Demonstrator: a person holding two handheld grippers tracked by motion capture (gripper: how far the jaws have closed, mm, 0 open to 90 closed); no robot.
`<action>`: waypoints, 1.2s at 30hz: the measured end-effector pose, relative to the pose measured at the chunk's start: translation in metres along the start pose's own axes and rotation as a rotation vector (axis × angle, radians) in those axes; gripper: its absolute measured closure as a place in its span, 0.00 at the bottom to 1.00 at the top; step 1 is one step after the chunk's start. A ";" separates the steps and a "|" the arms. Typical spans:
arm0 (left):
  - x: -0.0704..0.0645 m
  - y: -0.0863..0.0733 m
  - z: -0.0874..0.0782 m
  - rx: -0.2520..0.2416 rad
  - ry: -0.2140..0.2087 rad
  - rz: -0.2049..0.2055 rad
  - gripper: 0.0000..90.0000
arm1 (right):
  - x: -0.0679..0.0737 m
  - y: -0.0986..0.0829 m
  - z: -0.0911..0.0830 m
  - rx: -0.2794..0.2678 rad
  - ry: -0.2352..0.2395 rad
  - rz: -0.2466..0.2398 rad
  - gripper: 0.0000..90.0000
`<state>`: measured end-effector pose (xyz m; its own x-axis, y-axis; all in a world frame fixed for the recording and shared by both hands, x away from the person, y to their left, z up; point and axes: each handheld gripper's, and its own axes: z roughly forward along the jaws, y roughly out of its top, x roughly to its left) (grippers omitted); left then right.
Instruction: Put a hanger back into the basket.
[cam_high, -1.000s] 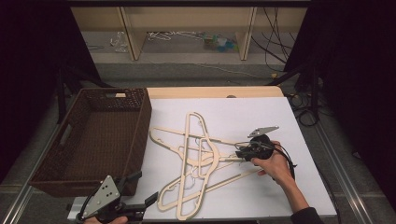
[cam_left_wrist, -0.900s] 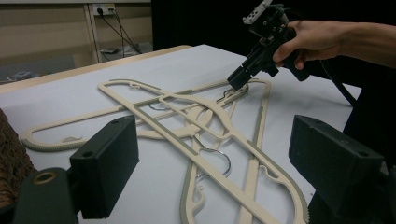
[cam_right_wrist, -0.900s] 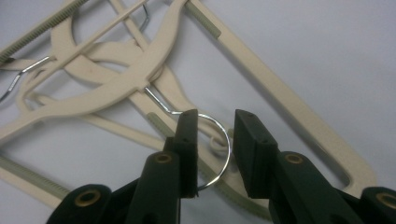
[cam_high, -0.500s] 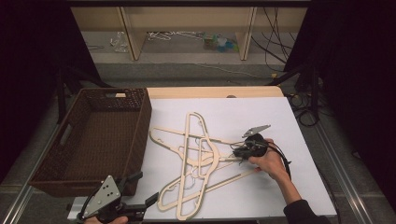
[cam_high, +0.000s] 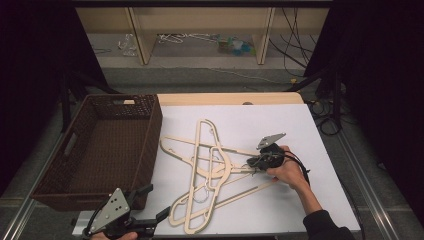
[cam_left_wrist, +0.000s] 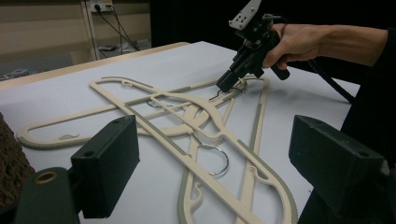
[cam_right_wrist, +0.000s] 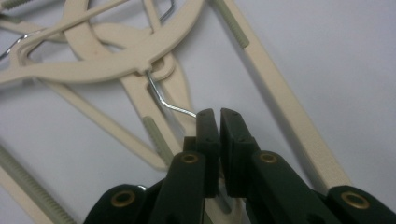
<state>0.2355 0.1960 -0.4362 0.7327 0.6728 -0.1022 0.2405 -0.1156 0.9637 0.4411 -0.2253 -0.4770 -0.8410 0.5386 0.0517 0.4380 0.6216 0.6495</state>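
Three cream plastic hangers with metal hooks lie crossed in a pile on the white table. At the pile's right side, my right gripper points left, its tips down on the hangers. In the right gripper view its jaws stand almost together, shut on the bent wire hook of one hanger. The left gripper view shows that same grip from across the pile. My left gripper is open at the table's near-left corner, apart from the hangers and holding nothing.
A deep brown wicker basket stands at the table's left edge, close to my left gripper. Bare white table lies right of the pile and behind it. Cables trail from the right gripper; shelves stand on the floor beyond.
My right gripper has slid left a little, onto the hanger pile. The left gripper and the hangers have stayed where they were.
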 end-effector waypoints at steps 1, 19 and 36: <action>0.000 -0.001 0.001 -0.011 -0.007 -0.010 0.18 | 0.001 0.001 -0.001 0.012 -0.004 -0.025 0.98; -0.024 -0.003 0.071 0.167 -0.084 0.079 0.18 | 0.010 0.012 -0.012 0.047 -0.036 -0.085 0.99; -0.026 0.005 0.173 0.404 -0.024 0.216 0.29 | 0.023 0.027 -0.029 0.074 -0.056 -0.103 0.99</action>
<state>0.3277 0.0512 -0.4713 0.8064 0.5859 0.0801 0.3063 -0.5297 0.7910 0.4238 -0.2127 -0.4360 -0.8647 0.4991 -0.0564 0.3740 0.7147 0.5910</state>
